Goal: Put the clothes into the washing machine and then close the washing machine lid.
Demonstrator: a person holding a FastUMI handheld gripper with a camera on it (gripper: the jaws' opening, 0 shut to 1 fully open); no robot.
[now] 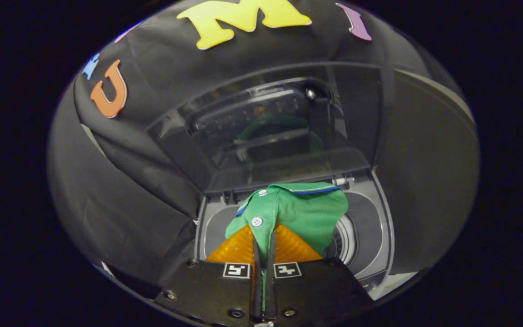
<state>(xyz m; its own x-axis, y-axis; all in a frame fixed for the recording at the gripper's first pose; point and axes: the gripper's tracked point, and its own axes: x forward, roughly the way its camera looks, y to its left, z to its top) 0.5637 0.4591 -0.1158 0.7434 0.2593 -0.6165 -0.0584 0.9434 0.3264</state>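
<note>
- A green polo shirt (307, 211) is held clamped between the fingers (236, 247), which are pressed nearly together on a fold of its cloth beside the button placket.
- The shirt is seen hanging just ahead of the fingertips, directly above the open washing machine (375, 227); the drum opening (345, 240) lies below and slightly to the right of the garment, partly hidden by it.
- The lid (279, 127) is seen raised upright beyond the shirt, its dark transparent panel facing the gripper (262, 245).
- The garment is shown bunched, with a blue-trimmed collar and white buttons visible; it is judged soft and likely to drape on release.
</note>
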